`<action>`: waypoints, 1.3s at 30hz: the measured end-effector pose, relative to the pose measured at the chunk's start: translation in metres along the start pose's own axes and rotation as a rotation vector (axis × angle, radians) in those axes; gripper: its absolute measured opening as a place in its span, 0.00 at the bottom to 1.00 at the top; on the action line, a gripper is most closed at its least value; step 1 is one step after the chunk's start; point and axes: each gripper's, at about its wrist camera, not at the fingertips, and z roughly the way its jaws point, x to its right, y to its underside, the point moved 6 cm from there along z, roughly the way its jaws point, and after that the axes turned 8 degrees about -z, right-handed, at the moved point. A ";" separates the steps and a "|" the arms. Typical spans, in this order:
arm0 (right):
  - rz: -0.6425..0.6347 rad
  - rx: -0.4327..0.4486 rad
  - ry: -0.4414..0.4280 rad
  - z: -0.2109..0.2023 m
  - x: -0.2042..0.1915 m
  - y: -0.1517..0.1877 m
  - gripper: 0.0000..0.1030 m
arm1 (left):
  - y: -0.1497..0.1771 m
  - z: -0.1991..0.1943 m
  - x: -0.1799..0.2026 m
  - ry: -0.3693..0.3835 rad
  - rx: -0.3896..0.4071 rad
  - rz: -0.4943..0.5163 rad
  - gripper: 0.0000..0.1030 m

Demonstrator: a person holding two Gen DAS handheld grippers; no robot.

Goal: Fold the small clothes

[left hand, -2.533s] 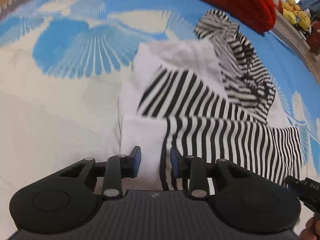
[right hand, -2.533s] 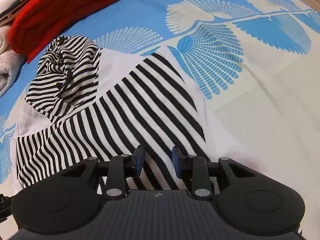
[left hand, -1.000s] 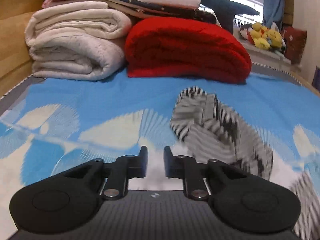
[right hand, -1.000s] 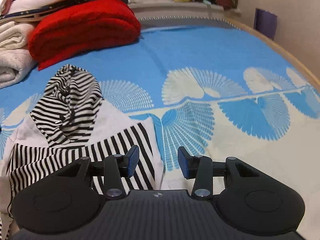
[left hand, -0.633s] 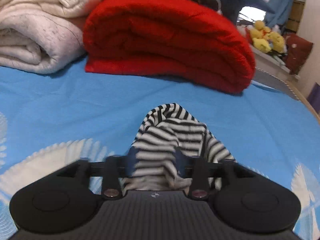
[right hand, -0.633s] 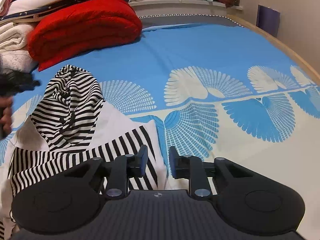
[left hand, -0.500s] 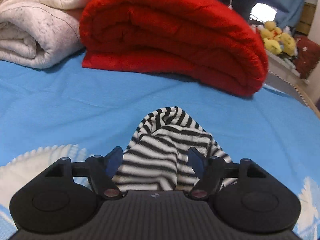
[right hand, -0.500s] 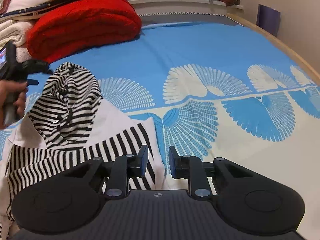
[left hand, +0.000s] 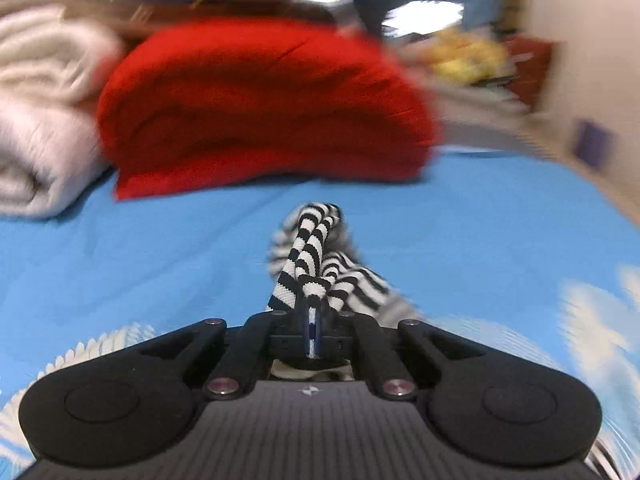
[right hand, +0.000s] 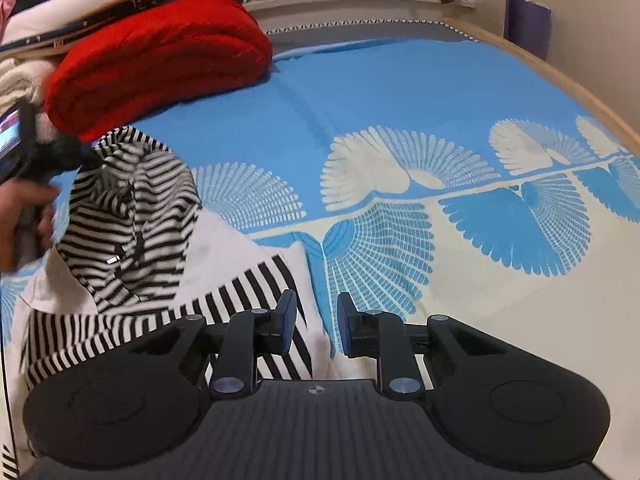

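The left gripper (left hand: 311,322) is clenched on the tip of the striped garment's (right hand: 132,216) hood, low in the centre of the left wrist frame. The garment lies on the blue patterned bed (right hand: 400,92) at the lower left of the right wrist frame. The right gripper (right hand: 316,326) has its 2 fingers partly released over the garment's hem edge, pressing nothing. A red blanket (left hand: 264,100) sits behind.
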 end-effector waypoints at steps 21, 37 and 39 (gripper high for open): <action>0.206 -0.052 -0.303 -0.014 -0.037 0.018 0.41 | 0.178 -0.212 -0.052 0.056 -0.360 -0.632 0.38; 0.236 -0.264 -0.330 0.052 -0.076 0.047 0.07 | 0.191 -0.181 -0.059 0.055 -0.450 -0.730 0.01; 0.295 -0.196 -0.395 0.041 -0.074 0.036 0.06 | 0.165 -0.196 -0.068 0.060 -0.316 -0.692 0.01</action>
